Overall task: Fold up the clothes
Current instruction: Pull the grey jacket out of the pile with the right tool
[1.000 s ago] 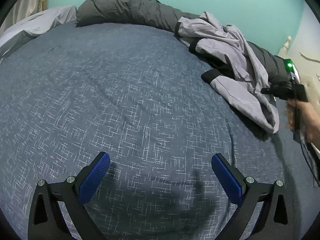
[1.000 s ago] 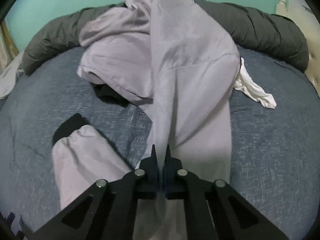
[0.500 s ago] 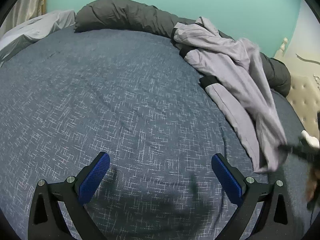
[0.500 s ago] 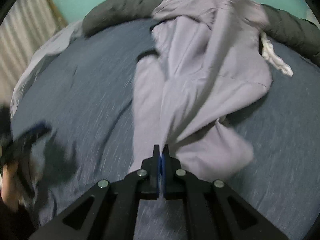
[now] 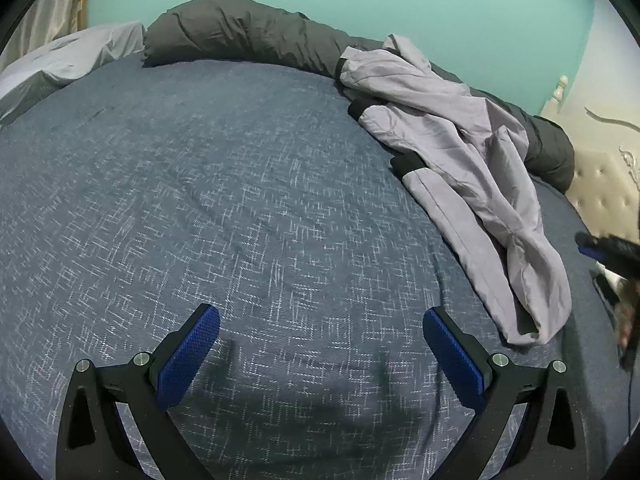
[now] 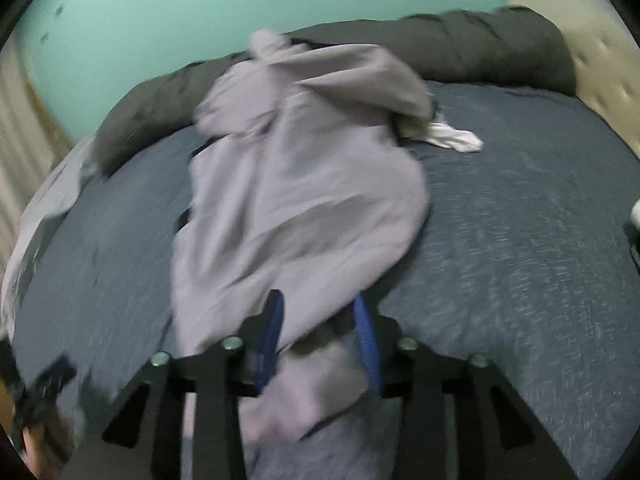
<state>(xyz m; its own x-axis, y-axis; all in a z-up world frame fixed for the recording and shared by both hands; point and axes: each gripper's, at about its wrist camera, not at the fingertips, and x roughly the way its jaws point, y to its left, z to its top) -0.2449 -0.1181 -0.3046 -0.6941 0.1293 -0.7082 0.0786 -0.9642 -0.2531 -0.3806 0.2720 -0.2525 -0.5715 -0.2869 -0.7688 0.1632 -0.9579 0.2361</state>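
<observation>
A lilac jacket (image 5: 472, 176) with black cuffs lies crumpled on the right of the blue bed cover (image 5: 224, 216). My left gripper (image 5: 320, 348) is open and empty, low over bare cover, left of the jacket. My right gripper (image 6: 318, 320) is open, its jaws parted around the near end of the jacket (image 6: 296, 200), which lies loose between them. The right gripper also shows at the right edge of the left wrist view (image 5: 608, 248), blurred.
A rolled dark grey duvet (image 5: 248, 36) lies along the far edge by the teal wall. A white cloth (image 6: 456, 138) lies right of the jacket. A pale pillow (image 5: 68, 56) is at the far left, a tufted headboard (image 5: 600, 196) at the right.
My right gripper dragged the jacket toward the near side of the bed and then opened, letting it go. The left gripper stayed open and nearly still.
</observation>
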